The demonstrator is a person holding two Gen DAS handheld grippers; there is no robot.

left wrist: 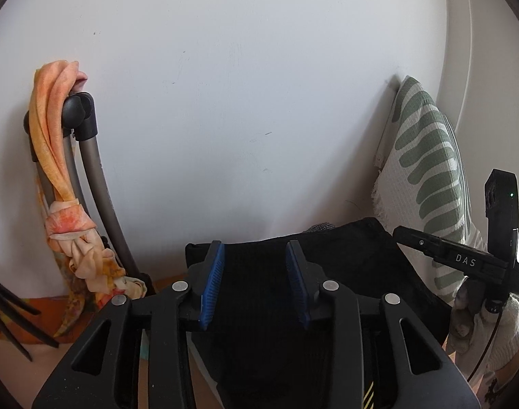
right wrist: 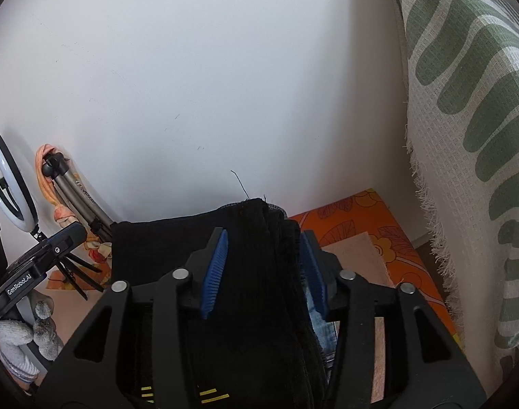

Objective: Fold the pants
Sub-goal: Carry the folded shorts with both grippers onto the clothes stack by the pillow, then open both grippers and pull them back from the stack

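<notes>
Pants, black ribbed knit fabric (left wrist: 259, 306), look soft, floppy; grip doubled top edge, both left gripper (left wrist: 256, 283) and right gripper (right wrist: 264, 272) spread wide, holding nothing.

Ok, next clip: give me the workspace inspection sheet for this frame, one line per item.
Surface: orange floral-print mat with a beige cloth piece on it.
Job's things: black ribbed fabric pants, folded thick, with yellow stripes low down; they lie between both grippers' fingers.
Clutter: orange tie-dye scarf knotted round grey metal tripod legs; white ring light.
Grippers: left gripper and right gripper both open, blue pads apart around the pants.
Cables: thin black cable below the right gripper's body.
Surroundings: plain white wall; green-and-white woven throw hanging at right.
</notes>
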